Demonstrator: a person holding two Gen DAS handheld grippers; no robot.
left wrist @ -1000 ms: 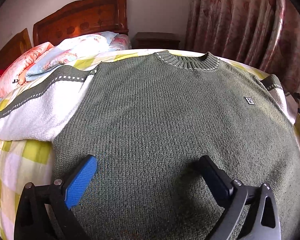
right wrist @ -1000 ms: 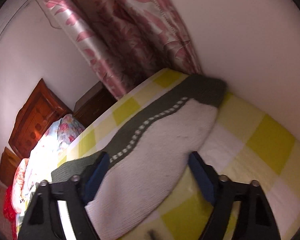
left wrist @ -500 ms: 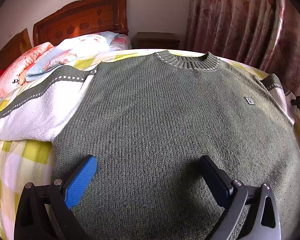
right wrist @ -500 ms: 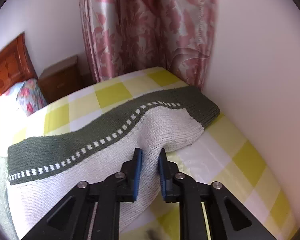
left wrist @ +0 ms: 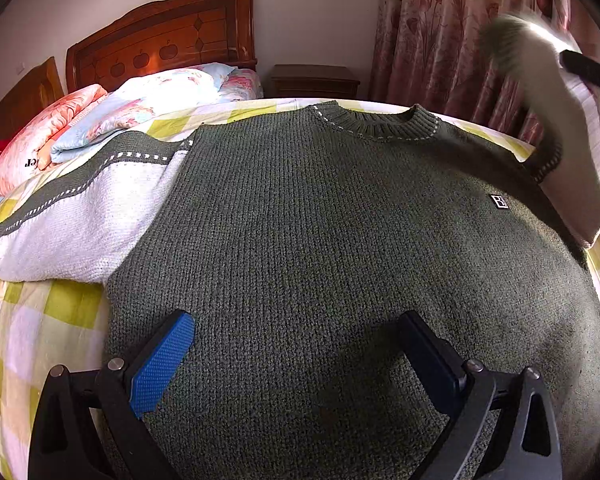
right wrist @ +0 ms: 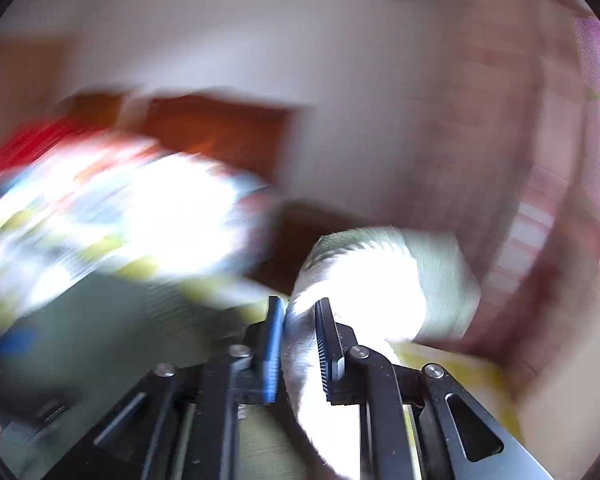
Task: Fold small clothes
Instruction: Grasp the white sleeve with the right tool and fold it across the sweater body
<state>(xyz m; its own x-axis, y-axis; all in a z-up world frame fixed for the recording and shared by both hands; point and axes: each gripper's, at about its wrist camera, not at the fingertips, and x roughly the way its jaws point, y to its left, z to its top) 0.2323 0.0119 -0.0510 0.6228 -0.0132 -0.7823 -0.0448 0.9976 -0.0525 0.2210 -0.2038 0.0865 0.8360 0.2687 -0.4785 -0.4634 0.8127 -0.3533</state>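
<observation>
A grey-green knit sweater [left wrist: 320,232] lies flat on the bed, collar far from me. Its left sleeve [left wrist: 80,212], white with a green stripe, lies spread out to the left. My left gripper [left wrist: 296,344] is open and hovers over the sweater's lower part. My right gripper [right wrist: 298,316] is shut on the right sleeve [right wrist: 364,292], which it holds lifted off the bed. In the left wrist view that sleeve [left wrist: 560,140] hangs in the air at the upper right, with the right gripper's tip [left wrist: 588,68] on it. The right wrist view is heavily blurred.
The bed has a yellow checked sheet [left wrist: 28,320]. Folded floral quilts and pillows [left wrist: 120,108] lie at the head by the wooden headboard [left wrist: 160,40]. A nightstand [left wrist: 314,80] and pink curtains [left wrist: 440,40] stand behind.
My right gripper closed on the right sleeve and has swung it up off the bed toward the sweater's body. My left gripper has stayed in place, open.
</observation>
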